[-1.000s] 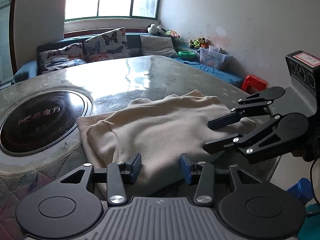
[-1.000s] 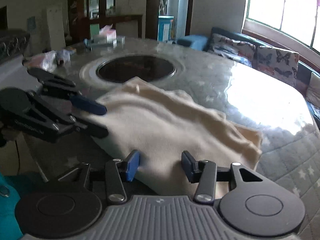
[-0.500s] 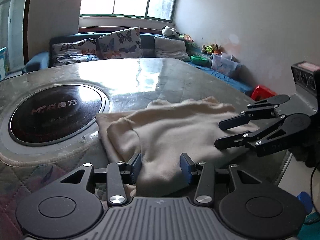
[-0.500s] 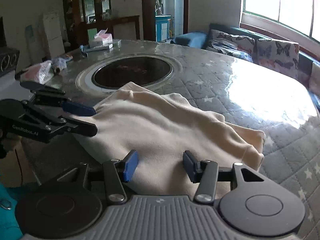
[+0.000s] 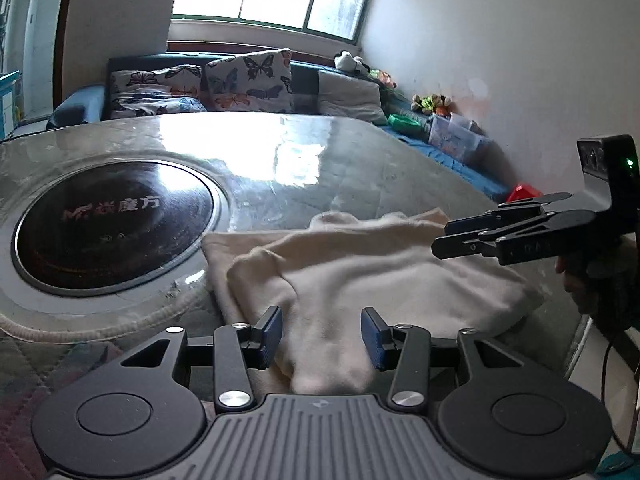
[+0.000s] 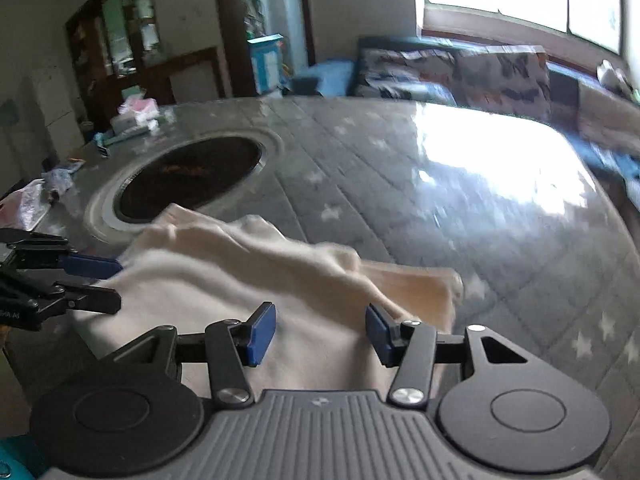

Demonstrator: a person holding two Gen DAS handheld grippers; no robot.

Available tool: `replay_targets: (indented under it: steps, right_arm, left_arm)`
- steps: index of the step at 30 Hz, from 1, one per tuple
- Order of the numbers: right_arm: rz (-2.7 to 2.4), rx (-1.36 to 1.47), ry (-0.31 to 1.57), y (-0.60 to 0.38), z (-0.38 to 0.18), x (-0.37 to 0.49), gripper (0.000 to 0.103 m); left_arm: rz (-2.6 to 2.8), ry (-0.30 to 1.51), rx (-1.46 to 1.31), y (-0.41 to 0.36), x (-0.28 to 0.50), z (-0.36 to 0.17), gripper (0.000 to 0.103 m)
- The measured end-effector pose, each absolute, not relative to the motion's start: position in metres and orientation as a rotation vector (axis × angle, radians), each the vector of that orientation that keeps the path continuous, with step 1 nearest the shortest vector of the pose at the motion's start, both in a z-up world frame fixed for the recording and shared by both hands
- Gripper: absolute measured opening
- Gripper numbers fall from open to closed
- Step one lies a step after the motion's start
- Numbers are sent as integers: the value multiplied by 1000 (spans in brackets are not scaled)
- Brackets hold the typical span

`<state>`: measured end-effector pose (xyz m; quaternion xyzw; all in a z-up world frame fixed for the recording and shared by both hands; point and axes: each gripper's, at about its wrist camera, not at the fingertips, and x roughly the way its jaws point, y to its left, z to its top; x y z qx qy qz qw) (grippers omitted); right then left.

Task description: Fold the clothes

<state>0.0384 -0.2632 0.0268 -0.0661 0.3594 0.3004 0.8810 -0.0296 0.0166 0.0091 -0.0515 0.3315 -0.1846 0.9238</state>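
A broad round table with a glossy quilted cover fills both views, a dark circular cooktop set into its middle. Near the table's edge, just beside the cooktop's pale ring, lies the cream garment — folded over on itself in loose, rumpled layers, its near hem running up to both cameras. The left gripper hangs over that hem with its blue-padded jaws spread wide, holding nothing. The right gripper — likewise parted and empty — sits over the garment's other end, its view slightly blurred.
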Motion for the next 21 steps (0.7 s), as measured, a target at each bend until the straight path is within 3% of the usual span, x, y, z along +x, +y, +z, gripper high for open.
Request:
replay_targets:
  steps: [7, 16, 21]
  right_arm:
    - [651, -129, 768, -236, 18, 63, 51]
    - [756, -303, 685, -204, 44, 27, 51]
    - [929, -453, 642, -164, 51, -16, 52]
  left_arm:
    - [-324, 702, -144, 27, -27, 10, 48]
    - [-211, 709, -253, 57, -25, 18, 62]
    - [-155, 707, -324, 73, -22, 23, 77]
